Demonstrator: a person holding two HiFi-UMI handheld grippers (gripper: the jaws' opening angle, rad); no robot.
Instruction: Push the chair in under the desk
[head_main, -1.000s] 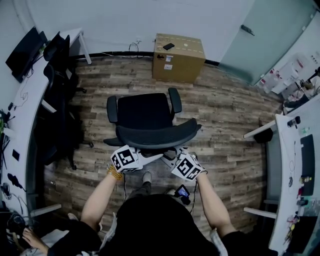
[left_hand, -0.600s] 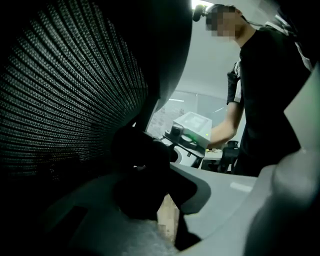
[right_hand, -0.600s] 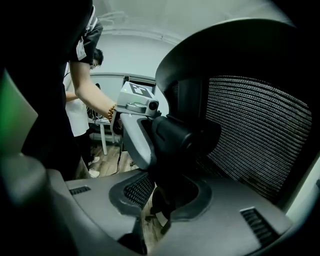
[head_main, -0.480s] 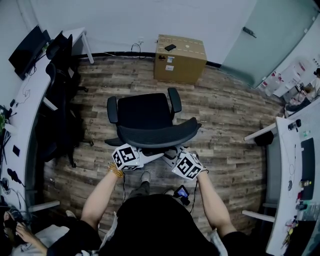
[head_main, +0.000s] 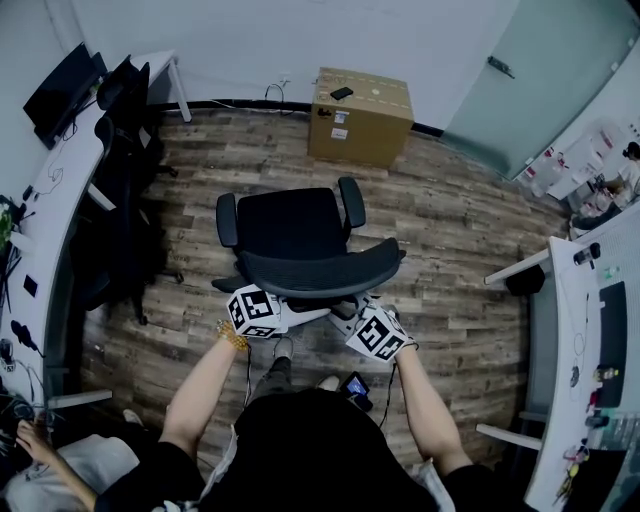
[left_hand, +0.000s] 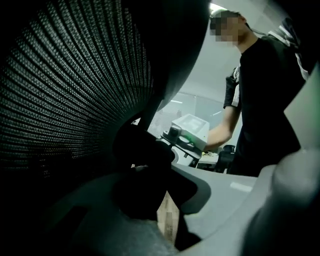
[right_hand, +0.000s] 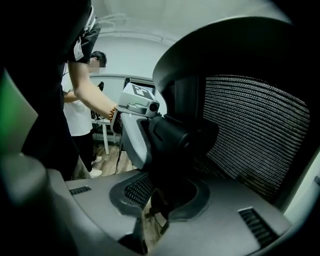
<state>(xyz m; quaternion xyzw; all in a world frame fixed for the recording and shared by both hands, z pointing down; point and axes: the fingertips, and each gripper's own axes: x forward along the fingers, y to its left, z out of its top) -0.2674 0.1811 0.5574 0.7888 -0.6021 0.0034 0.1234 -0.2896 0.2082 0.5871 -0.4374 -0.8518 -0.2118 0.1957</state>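
One black chair (head_main: 296, 232) — curved mesh back, wood-plank floor (head_main: 455, 235)

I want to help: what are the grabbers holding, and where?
The chair, by the support behind its back; left gripper and right gripper, its jaws just tightened, both clamp it.

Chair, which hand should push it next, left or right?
Left, probably: the left gripper's jaws sit clamped tight on the back support of the chair, while the right gripper's jaws have just been closing on it.

Office, curved white desk (head_main: 50, 225), monitor (head_main: 62, 88), mesh swivel chair (head_main: 295, 225), wood-plank floor (head_main: 450, 230)
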